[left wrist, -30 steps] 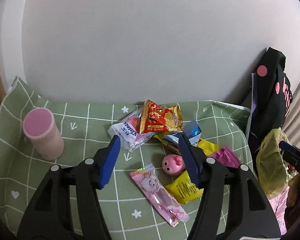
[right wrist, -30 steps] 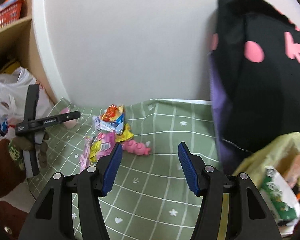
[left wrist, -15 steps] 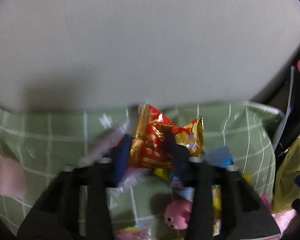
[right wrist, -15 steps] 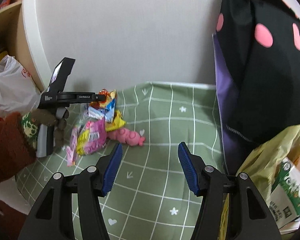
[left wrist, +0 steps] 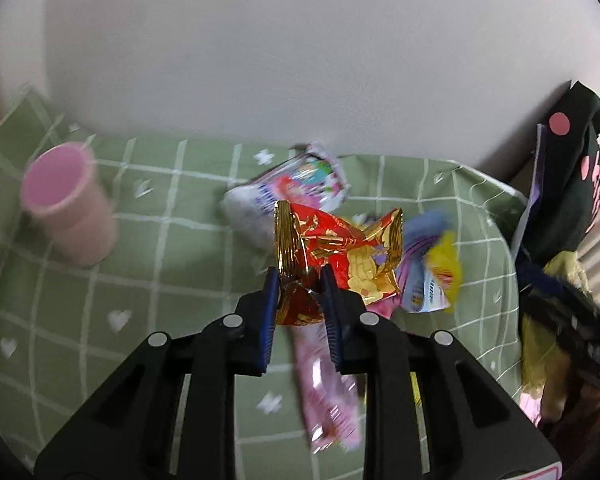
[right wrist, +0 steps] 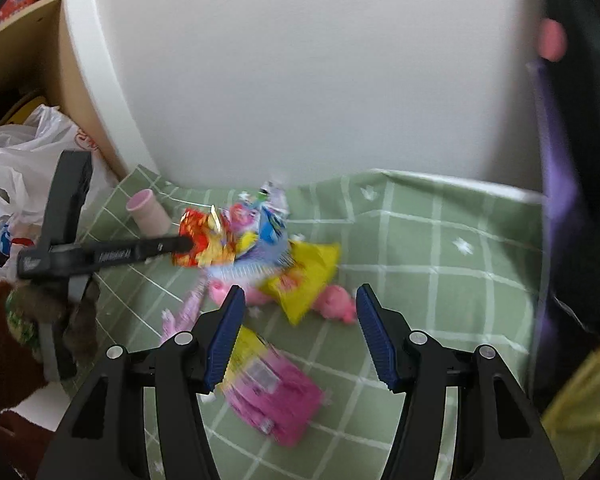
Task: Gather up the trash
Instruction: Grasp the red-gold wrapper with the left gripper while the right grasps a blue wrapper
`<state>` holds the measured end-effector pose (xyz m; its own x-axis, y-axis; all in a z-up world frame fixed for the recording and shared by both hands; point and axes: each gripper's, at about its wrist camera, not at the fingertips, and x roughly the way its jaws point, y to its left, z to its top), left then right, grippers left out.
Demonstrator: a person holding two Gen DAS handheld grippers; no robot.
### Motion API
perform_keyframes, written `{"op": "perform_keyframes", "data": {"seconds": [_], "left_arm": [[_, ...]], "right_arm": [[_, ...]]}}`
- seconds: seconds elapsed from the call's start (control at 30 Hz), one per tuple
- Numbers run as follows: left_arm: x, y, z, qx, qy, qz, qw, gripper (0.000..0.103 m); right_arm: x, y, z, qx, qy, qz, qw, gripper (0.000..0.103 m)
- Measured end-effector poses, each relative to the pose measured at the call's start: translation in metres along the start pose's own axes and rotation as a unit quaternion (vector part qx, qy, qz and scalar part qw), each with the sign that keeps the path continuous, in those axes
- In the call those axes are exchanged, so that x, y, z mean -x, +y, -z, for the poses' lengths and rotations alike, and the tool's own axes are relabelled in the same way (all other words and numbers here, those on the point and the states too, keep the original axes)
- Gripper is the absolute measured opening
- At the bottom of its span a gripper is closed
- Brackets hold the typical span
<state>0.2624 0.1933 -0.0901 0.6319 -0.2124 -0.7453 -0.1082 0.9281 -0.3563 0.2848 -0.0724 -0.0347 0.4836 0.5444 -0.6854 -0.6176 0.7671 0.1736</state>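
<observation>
My left gripper is shut on a red and gold snack wrapper and holds it lifted over the pile; both also show in the right wrist view, gripper and wrapper. Under it lie a white wrapper, a blue wrapper, a yellow one and a long pink one. My right gripper is open and empty, low over a yellow wrapper, a pink wrapper and a pink pig toy.
A green checked cloth covers the table against a white wall. A pink cup stands at the left. A black bag with pink dots and a yellow-green plastic bag hang at the right edge. White plastic bags lie left.
My left gripper moved forward, closed on the red and gold wrapper and lifted it back off the pile. My right gripper moved in closer over the wrappers, still open.
</observation>
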Motion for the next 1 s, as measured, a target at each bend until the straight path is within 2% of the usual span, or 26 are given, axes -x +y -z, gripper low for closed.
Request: {"op": "perform_keyframes", "data": {"seconds": [0.13,0.27,0.33,0.4,0.5,0.57,0.67,0.7,0.77,0.83,0.93,1.0], "left_arm": [[0.012,0.015,0.014,0.015,0.007,-0.01,0.9998,0.021],[0.027,0.032,0.021,0.022,0.012,-0.006,0.9997,0.021],[0.034,0.039,0.022,0.022,0.012,-0.001,0.9997,0.022],[0.038,0.042,0.022,0.018,0.01,0.004,0.9998,0.026],[0.041,0.044,0.023,-0.006,-0.001,-0.003,1.0,0.03],[0.04,0.047,0.025,-0.007,-0.007,-0.002,1.0,0.032],[0.034,0.048,0.027,0.003,-0.01,0.02,0.9997,0.032],[0.032,0.048,0.027,0.003,-0.011,0.024,0.9996,0.033],[0.026,0.047,0.025,-0.003,-0.011,0.027,0.9996,0.033],[0.023,0.047,0.024,-0.001,-0.011,0.033,0.9994,0.033],[0.029,0.049,0.021,0.008,-0.021,0.044,0.9988,0.034],[0.034,0.048,0.019,0.002,-0.033,0.038,0.9987,0.039]], "right_arm": [[-0.025,0.017,-0.029,0.025,-0.011,0.001,1.0,0.054],[-0.063,0.026,-0.06,0.021,-0.012,-0.004,1.0,0.054],[-0.085,0.031,-0.07,0.022,-0.002,-0.004,1.0,0.053],[-0.114,0.034,-0.08,0.018,0.014,-0.004,1.0,0.047],[-0.146,0.033,-0.086,0.016,0.045,0.008,0.999,0.043],[-0.149,0.032,-0.082,0.014,0.046,0.011,0.999,0.044],[-0.15,0.031,-0.062,0.022,0.066,0.016,0.997,0.044],[-0.149,0.032,-0.054,0.023,0.075,0.016,0.997,0.041],[-0.147,0.035,-0.038,0.031,0.085,0.016,0.996,0.025],[-0.139,0.038,-0.031,0.04,0.079,0.031,0.996,0.02],[-0.116,0.037,-0.029,0.036,0.055,0.046,0.997,0.018],[-0.094,0.031,-0.03,0.025,0.03,0.057,0.998,0.018]]}}
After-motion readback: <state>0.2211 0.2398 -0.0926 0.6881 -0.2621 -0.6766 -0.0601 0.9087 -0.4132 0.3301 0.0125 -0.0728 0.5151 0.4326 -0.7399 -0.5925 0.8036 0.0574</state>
